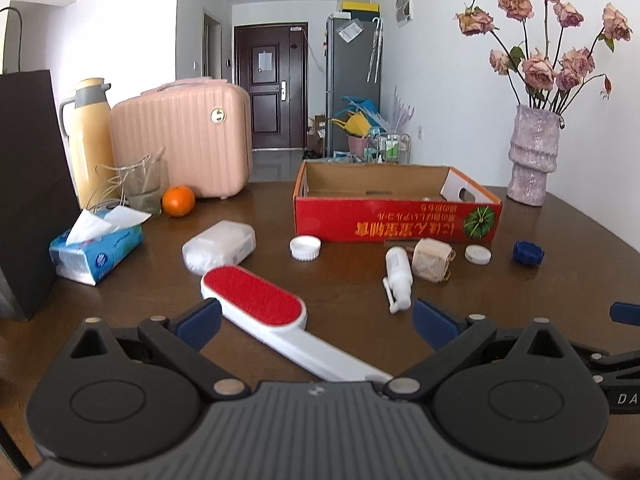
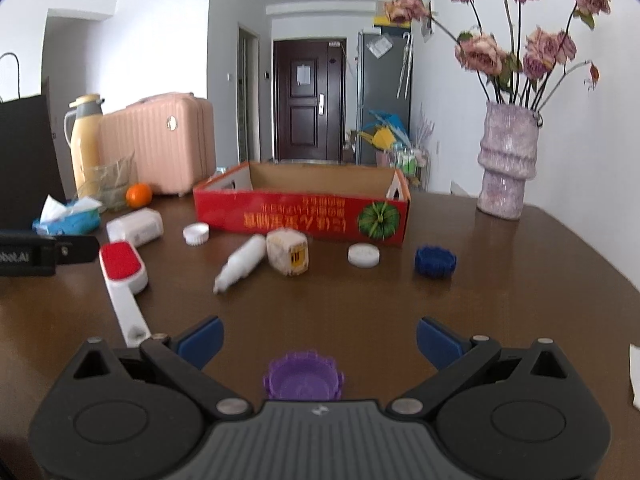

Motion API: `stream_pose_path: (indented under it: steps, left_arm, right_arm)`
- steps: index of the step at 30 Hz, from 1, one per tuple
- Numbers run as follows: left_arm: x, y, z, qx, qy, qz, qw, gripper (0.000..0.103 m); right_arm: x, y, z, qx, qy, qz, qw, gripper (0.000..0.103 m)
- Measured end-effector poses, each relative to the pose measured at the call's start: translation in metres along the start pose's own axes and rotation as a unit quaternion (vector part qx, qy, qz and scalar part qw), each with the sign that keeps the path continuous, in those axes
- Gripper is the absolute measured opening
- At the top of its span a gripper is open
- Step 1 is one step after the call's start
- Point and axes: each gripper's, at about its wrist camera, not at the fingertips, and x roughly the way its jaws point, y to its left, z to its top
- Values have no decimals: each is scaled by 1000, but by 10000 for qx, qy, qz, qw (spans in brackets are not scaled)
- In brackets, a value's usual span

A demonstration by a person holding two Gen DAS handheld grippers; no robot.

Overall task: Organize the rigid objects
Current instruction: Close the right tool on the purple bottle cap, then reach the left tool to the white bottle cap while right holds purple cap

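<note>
Two grippers hang over the brown table (image 1: 520,320), and both have their blue tips wide apart, holding nothing. Between the tips of the left gripper (image 1: 316,320) lies the lint brush (image 1: 256,300), red on top with a white handle. A purple cap (image 2: 303,376) sits on the table just in front of the right gripper (image 2: 320,340). Farther back is the red box (image 2: 304,208), with a white bottle (image 2: 242,262), a small cube (image 2: 289,255), white caps and a blue cap (image 2: 435,261) lying near it

Lint brush (image 1: 260,300) between spread jaws — table (image 1: 344,280).
</note>
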Motion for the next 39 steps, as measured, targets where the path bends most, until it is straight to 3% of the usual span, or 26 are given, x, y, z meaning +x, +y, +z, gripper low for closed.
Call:
stream_pose_path:
  steps: [13,25,28,39]
  left_arm:
    - [5,12,-19,-91,343,39,9994,103]
    - [12,18,-19,-181,400,37,9990,103]
    - [12,20,-18,-191,400,46,9990,103]
    - [16,26,-16,-221,409,111,9989,103]
  right_arm:
    - [25,8,-17,-100,572,55,9983,96]
    - [45,5,-15,-42,804,170,9966,70]
    - [48,5,-15,-21,847,229,9961,53]
    - [34,6,-4,-80,423,236,9988,53]
